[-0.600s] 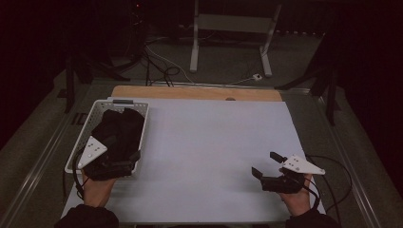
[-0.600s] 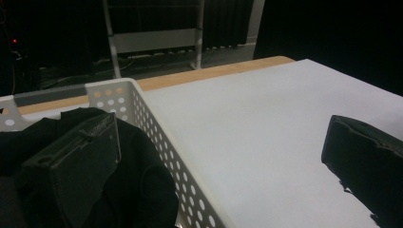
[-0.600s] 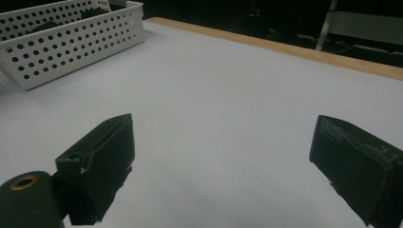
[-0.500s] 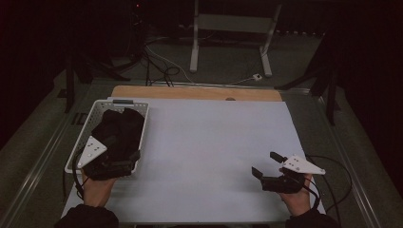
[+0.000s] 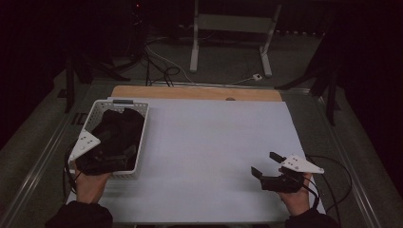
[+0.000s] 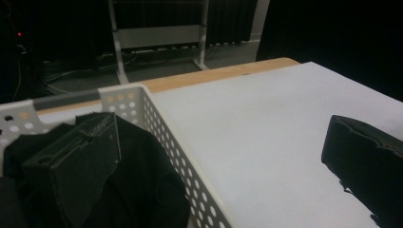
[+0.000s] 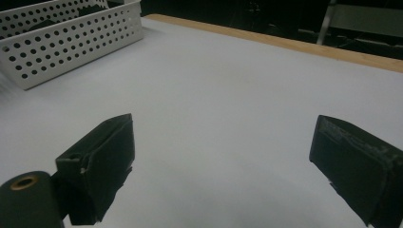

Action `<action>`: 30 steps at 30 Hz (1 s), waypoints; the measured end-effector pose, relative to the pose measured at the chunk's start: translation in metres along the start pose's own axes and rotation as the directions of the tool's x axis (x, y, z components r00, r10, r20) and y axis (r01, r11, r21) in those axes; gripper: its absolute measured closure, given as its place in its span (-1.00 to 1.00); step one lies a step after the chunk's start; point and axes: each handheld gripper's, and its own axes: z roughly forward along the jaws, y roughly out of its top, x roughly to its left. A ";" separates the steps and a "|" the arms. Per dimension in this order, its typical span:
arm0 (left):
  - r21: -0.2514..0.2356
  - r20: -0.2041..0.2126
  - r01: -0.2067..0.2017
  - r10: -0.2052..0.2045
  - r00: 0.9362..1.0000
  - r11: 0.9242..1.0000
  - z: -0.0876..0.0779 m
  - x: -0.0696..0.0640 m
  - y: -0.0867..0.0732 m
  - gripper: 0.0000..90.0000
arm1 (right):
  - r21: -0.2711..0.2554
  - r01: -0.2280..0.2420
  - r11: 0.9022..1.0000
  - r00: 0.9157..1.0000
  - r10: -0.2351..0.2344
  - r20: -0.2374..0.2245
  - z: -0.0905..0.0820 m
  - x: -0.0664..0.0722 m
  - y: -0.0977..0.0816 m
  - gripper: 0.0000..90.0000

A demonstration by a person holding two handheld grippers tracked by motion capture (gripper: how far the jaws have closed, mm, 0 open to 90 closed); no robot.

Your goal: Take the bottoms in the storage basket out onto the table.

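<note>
left tongs [image 5: 110, 153]: over the near end of the white perforated plastic basket [image 5: 142, 124], held by the person's left hand [image 5: 92, 183]. In the left gripper view the two black jaws stand wide apart, one above the cloth inside the basket, the other out over the bare white surface beyond the basket wall. Released, nothing between the pads.
right tongs [image 5: 266, 164]: near the front right corner of the table, held by the right hand [image 5: 297, 199], pointing toward the middle of the table. Jaws spread wide in the right gripper view, bare white surface between them. Released, grasping nothing.
dark cloth: black bundled fabric [image 5: 119, 130] lies inside the basket and covers most of its floor. One jaw of the left tongs sits right above it; cannot tell whether it touches.
basket: at the left side of the table, long axis running away from the person, grey strip on its far rim. Its perforated wall also shows top left in the right gripper view [image 7: 71, 40], well apart from the right tongs.
table [image 5: 214, 142]: white sheet on top, light wood strip [image 5: 199, 92] showing along the far edge.
gripper extras: grey three-cornered plate on top of each, black cable trailing from each back toward the person.
background: dark room, white metal stand [image 5: 233, 28] and loose cables [image 5: 159, 66] on the floor beyond the table.
</note>
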 end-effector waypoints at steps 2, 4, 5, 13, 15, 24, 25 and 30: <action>0.000 0.000 -0.006 0.006 1.000 1.000 0.000 0.002 0.006 -1.00 | 0.004 0.000 1.000 1.000 0.000 -0.007 0.001 0.001 -0.001 -0.82; 0.004 -0.007 -0.016 0.016 1.000 1.000 0.001 0.005 0.011 -1.00 | 0.014 0.000 1.000 1.000 0.000 -0.015 0.003 0.002 -0.003 -0.82; 0.004 -0.008 -0.017 0.017 1.000 1.000 0.002 0.007 0.013 -1.00 | 0.022 0.003 1.000 1.000 -0.002 -0.015 0.005 0.003 -0.004 -0.82; 0.021 -0.027 -0.014 0.014 1.000 1.000 0.007 0.017 0.022 -1.00 | 0.013 -0.008 1.000 1.000 0.008 -0.005 0.005 0.001 -0.006 -0.82; 0.023 -0.036 -0.015 0.016 0.999 1.000 0.008 0.019 0.027 -1.00 | 0.004 -0.017 1.000 1.000 0.017 -0.008 0.005 0.001 -0.006 -0.82; 0.046 -0.067 -0.004 0.007 0.998 0.999 0.021 0.032 0.041 -1.00 | 0.004 -0.033 0.999 0.999 0.033 -0.012 0.007 -0.001 -0.006 -0.82; 0.054 -0.071 -0.001 0.005 0.997 0.999 0.024 0.033 0.041 -1.00 | 0.009 -0.032 0.999 0.999 0.032 -0.013 0.008 -0.001 -0.007 -0.82; 0.084 -0.086 0.008 -0.001 0.996 0.996 0.039 0.039 0.040 -1.00 | 0.006 -0.025 1.000 1.000 0.025 -0.015 0.007 0.000 -0.006 -0.82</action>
